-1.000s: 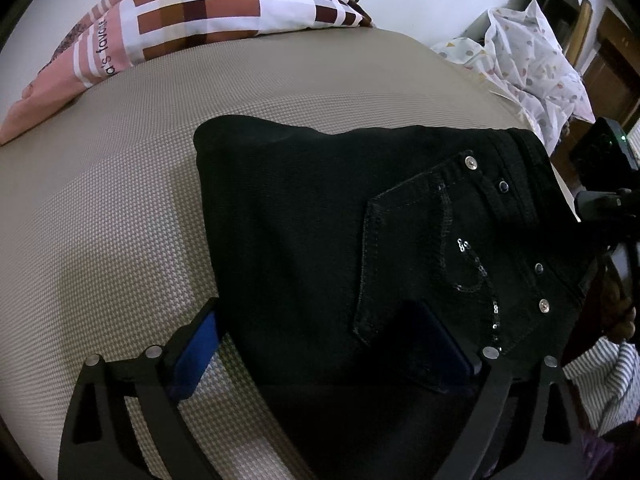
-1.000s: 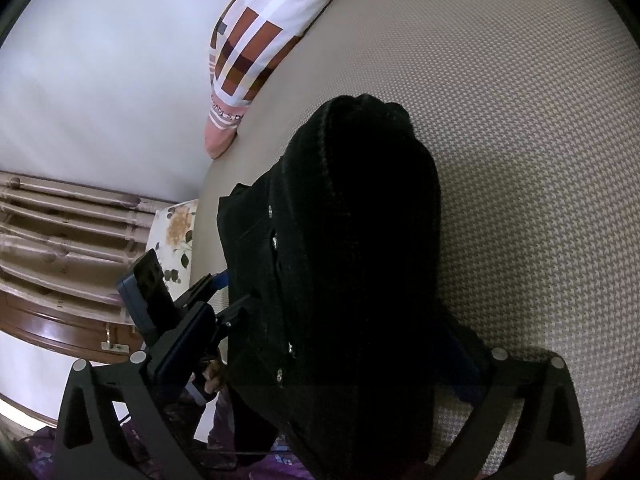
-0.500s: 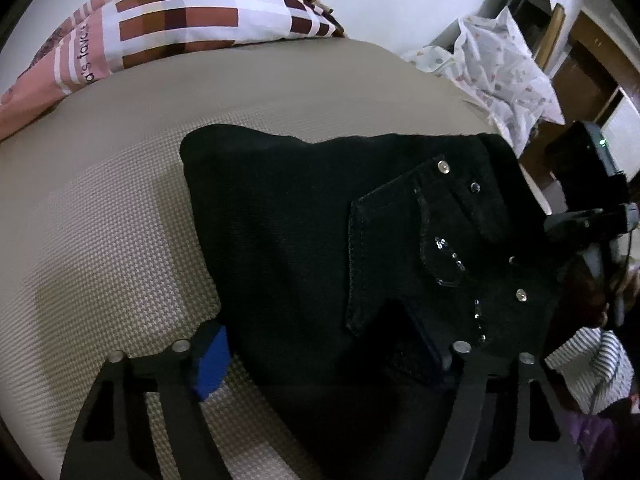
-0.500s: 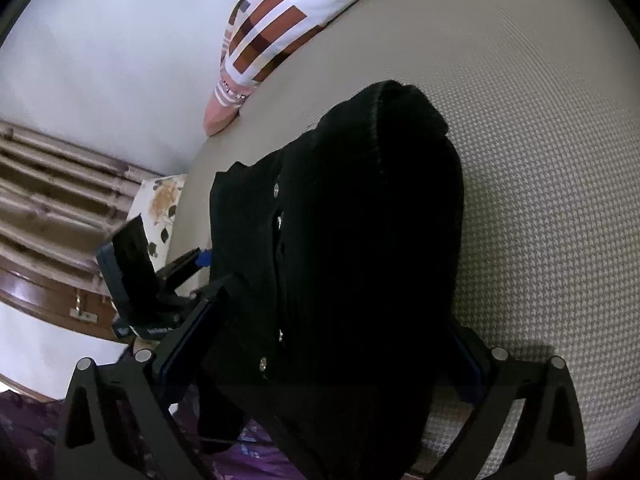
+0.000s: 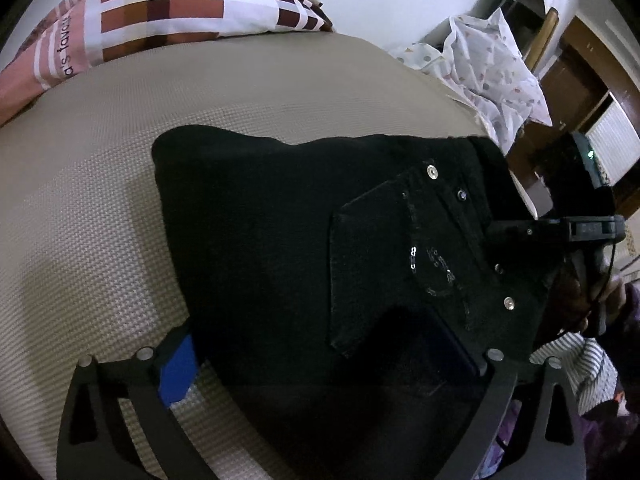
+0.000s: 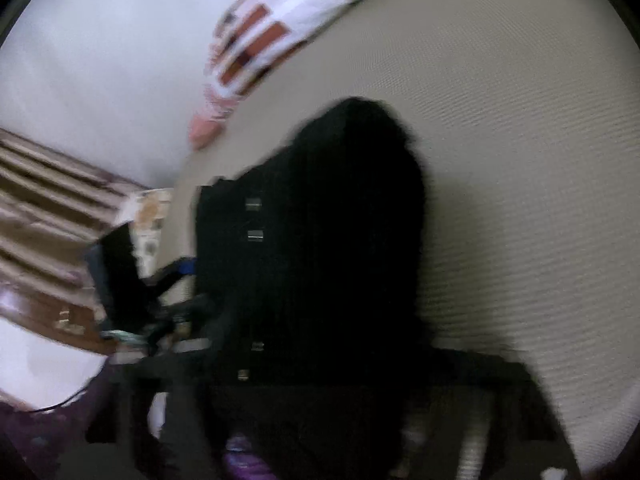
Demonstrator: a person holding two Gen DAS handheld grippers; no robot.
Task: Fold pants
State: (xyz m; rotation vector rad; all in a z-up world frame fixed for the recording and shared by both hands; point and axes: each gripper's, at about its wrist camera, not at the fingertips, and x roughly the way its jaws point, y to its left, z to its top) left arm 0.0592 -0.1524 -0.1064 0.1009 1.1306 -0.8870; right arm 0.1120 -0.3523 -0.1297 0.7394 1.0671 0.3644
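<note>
The black pants [image 5: 304, 240] lie folded into a thick bundle on the beige bed [image 5: 100, 168], back pocket with studs facing up. My left gripper [image 5: 320, 356] is wide open around the bundle's near edge, with its blue left pad [image 5: 178, 370] on the bed beside the cloth. In the right wrist view the pants [image 6: 320, 248] fill the middle, blurred. My right gripper [image 6: 320, 392] sits at their near end, its fingers dark and smeared. The right gripper also shows at the right edge of the left wrist view [image 5: 560, 228].
A pink, white and brown patterned pillow [image 5: 160, 12] lies at the bed's head. A white spotted cloth [image 5: 496, 68] is heaped at the far right. Wooden furniture [image 6: 44, 216] stands beyond the bed's left side.
Both grippers have pulled back a little from the folded pants. The right wrist view has become blurred with motion. The pants stay in place on the bed.
</note>
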